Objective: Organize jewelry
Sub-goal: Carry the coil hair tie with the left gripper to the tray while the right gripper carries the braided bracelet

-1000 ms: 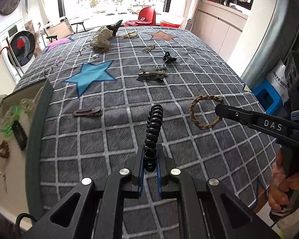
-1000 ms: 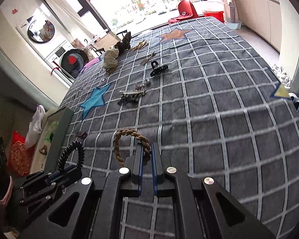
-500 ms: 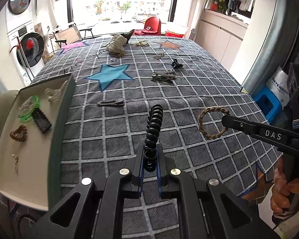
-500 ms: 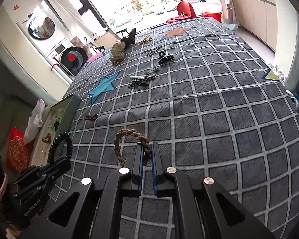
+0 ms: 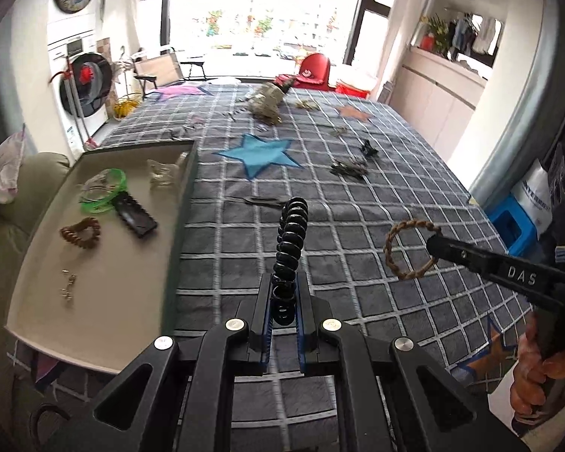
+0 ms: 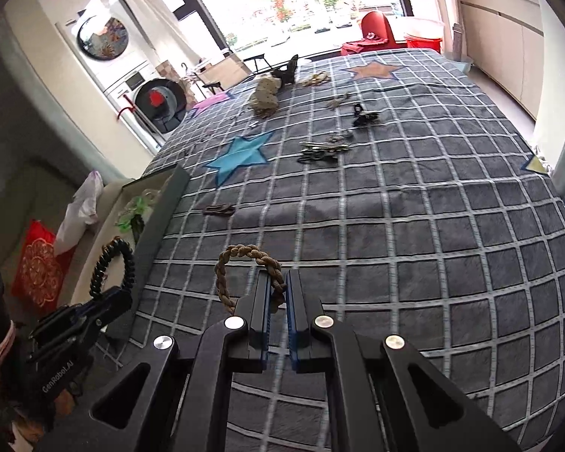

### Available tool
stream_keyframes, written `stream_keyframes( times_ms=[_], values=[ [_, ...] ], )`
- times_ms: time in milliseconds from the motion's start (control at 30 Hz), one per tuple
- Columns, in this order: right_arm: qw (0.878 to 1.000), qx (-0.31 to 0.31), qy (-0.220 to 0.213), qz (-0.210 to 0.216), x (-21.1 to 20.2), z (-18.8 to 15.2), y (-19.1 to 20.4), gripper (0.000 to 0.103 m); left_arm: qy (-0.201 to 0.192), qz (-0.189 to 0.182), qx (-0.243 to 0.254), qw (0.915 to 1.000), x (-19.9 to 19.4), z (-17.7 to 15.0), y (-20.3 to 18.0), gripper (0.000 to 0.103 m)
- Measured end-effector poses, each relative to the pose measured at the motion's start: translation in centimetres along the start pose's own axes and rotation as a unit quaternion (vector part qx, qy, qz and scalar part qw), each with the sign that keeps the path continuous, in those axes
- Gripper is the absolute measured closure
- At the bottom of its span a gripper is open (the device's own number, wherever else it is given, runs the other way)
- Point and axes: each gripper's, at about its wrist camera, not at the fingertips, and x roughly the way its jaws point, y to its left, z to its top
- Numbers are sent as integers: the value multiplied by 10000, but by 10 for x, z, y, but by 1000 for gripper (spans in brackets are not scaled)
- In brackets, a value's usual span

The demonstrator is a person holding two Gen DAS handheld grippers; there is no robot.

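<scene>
Black coil band upright in L tongs; R tongs pinch braided ring.

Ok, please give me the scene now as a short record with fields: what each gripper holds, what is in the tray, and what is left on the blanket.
left gripper: shut on black spiral hair tie
right gripper: shut on brown braided bracelet
tray: at the blanket's left edge; holds green bangle, black comb clip, brown bead bracelet
blanket: still carries dark hair clips and other small pieces
</scene>
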Motion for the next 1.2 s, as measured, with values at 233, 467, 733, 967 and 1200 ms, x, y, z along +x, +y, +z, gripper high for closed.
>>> stream_keyframes(
  times_ms=[233, 467, 733, 967, 1200],
  values=[
    [9996, -232, 19, 163, 4, 6, 30, 95, -192, 263, -226, 9992, -15, 3, 35, 91],
    [9977, -550, 105, 380, 15, 11, 66, 95, -275, 682, -636, 9953, -27, -6, 82, 91],
    [9938, -857, 241, 660, 30, 16, 104, 95, -159, 1160, -1059, 9875, -26, -20, 132, 91],
    [9865, -1262, 452, 944, 54, 21, 149, 95, -64, 1411, -1222, 9824, -20, -25, 161, 91],
    [9775, -1594, 726, 1175, 84, 22, 192, 95, 45, 1485, -1300, 9803, -11, -24, 175, 91]
  ],
)
